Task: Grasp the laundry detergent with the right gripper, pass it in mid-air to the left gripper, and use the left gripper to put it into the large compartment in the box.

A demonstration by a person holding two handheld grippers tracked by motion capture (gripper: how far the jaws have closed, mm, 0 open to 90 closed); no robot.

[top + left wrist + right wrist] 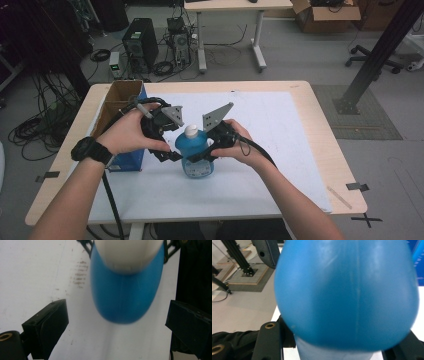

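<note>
A blue bottle (198,152) with a white cap (191,131) stands at the middle of the white table mat (280,135). My right gripper (202,154) comes in from the right and is shut on the bottle's body. In the right gripper view the blue bottle (347,295) sits close up between the jaws of the right gripper (339,341). My left gripper (170,154) is just left of the bottle, open. In the left gripper view the left gripper (117,315) has its jaws wide apart, with the blurred bottle (125,295) and its cap (127,252) just ahead, untouched.
An open cardboard box with blue sides (122,107) stands at the table's left edge, right behind my left hand. The mat's right half is bare. On the floor beyond are a computer tower (141,42), cables and a desk (230,30); a black post (380,55) rises at right.
</note>
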